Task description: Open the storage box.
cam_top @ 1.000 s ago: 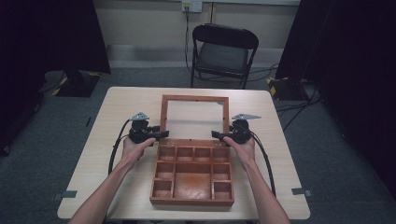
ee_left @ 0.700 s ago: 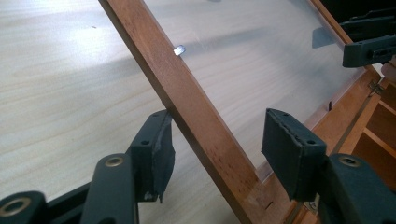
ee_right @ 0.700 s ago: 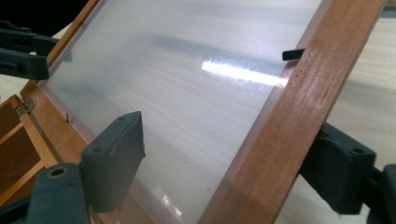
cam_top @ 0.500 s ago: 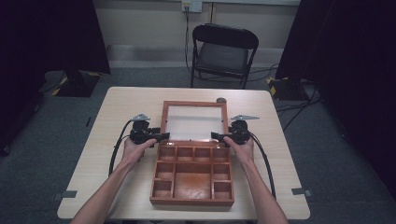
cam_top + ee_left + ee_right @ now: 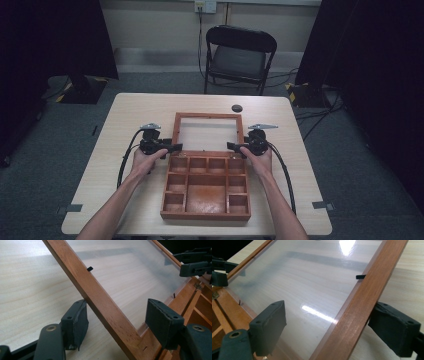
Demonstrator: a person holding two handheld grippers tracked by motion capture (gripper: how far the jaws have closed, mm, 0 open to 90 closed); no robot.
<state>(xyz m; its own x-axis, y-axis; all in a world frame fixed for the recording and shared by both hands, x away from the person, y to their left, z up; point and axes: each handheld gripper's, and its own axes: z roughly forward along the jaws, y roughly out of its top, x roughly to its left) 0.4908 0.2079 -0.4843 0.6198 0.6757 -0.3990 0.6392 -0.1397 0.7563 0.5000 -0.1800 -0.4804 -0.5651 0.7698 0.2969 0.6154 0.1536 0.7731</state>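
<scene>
Since the earlier frames, the glazed lid (image 5: 208,133) has been swung back from upright and is seen in the high view laid open behind the wooden box (image 5: 206,186) on the table (image 5: 125,115). In the left gripper view, the left gripper (image 5: 117,322) straddles the lid's side rail, jaws just opened, pads apart. In the right gripper view, the right gripper (image 5: 334,327) likewise brackets the opposite rail, spread.

Wooden box (image 5: 205,187) and black disc (image 5: 237,108) on table (image 5: 125,120)
</scene>
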